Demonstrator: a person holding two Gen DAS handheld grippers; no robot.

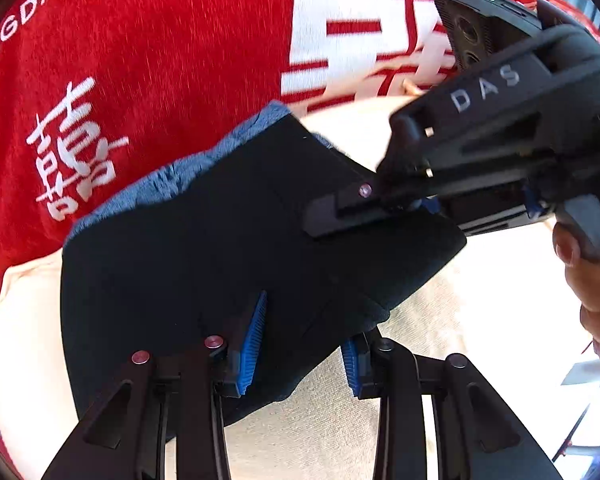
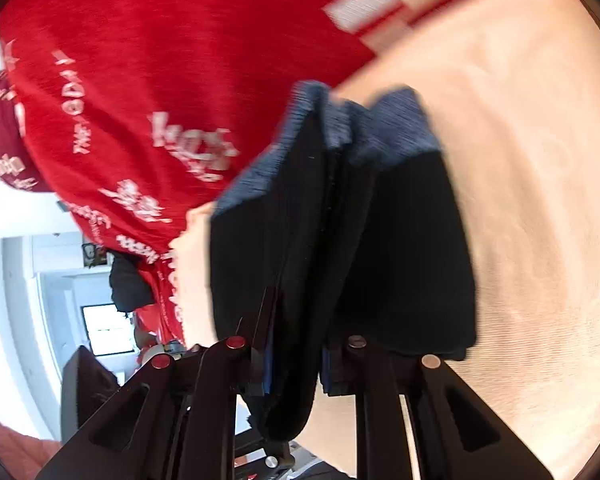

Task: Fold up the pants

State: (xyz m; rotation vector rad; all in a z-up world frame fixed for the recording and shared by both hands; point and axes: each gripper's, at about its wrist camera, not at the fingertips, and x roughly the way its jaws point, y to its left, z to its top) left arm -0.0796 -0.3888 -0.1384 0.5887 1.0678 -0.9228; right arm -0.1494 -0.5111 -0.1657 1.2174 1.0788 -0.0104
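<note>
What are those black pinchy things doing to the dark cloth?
A person is folding black pants with two hand-held tongs. The pants are already folded into a small bundle with a blue-grey waistband at the far end, over a cream cloth beside a red printed cloth. The left tongs stand open around the bundle's near edge. The right tongs have part of the bundle between their fingers, though I cannot tell how tightly.

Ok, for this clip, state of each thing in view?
pants: folded into a thick stack, blue-grey waistband exposed, held in both tools.
left tool: fingers apart around the stack's edge, open.
right tool: closed on the stack's edge.
red cloth: spread out behind, printed white lettering.
cream surface: under the pants.
</note>
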